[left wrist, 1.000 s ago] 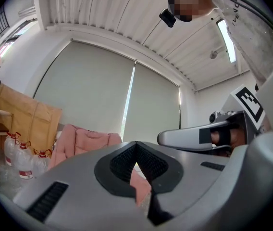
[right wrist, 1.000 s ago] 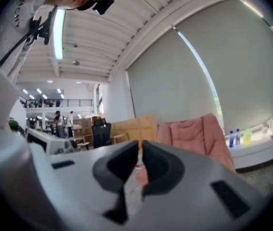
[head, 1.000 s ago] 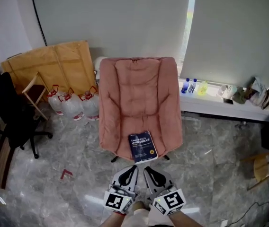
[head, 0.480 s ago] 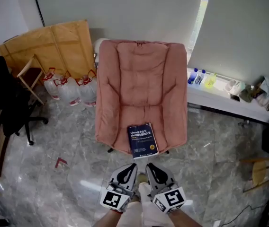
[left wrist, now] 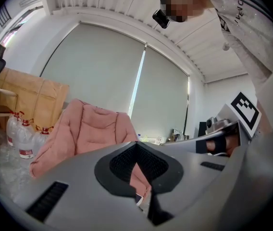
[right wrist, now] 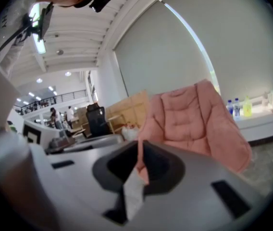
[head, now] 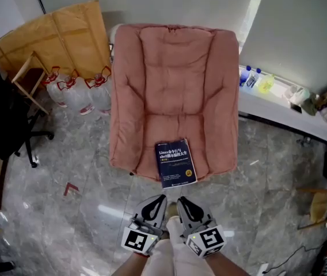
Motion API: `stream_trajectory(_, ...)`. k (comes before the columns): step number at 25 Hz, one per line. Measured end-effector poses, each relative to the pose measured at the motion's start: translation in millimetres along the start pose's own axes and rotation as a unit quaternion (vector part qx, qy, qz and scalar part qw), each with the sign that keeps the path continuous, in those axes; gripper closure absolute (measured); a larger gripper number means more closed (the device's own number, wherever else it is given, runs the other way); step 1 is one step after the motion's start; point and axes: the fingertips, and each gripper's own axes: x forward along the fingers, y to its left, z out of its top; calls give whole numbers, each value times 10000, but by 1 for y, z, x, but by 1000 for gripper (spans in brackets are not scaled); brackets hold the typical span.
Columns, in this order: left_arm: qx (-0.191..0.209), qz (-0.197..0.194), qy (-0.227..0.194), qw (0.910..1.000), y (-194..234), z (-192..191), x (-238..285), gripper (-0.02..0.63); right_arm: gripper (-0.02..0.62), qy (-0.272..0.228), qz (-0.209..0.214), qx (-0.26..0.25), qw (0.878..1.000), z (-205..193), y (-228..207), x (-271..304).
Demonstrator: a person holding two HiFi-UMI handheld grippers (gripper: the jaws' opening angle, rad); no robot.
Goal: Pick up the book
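Brown cardboard (head: 54, 30) leans on the wall at far left. A black office chair (head: 5, 125) stands below it, and water jugs (head: 74, 91) cluster on the grey marble floor (head: 83, 206) at the foot of the cardboard. Next comes a pink padded chair (head: 175, 79) that fills the middle of the head view. The book (head: 175, 163), dark blue with its cover up, lies flat at the front edge of the seat.

Below the book, over the floor, the two grippers sit side by side and point toward the chair. Neither touches the book. The left gripper (head: 158, 200) has its jaws clenched together with nothing between them; only a sliver of the chair and book shows past the tips. The right gripper (head: 182, 202) is likewise closed tight and empty.

At right a white sill (head: 278, 111) runs along the window, with bottles (head: 250, 76) standing on it.
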Motion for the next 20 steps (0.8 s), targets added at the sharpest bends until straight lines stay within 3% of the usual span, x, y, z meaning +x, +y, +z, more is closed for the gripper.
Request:
stream_trajectory(12,-238,220,330,9989,36,-71,13,592,573,405,-208,409,9981,-61,-41,38)
stream_trajectory(20,-83,267,428,9987,54,-107,25,592,546,598,-462,996,9922,-111,-79,49)
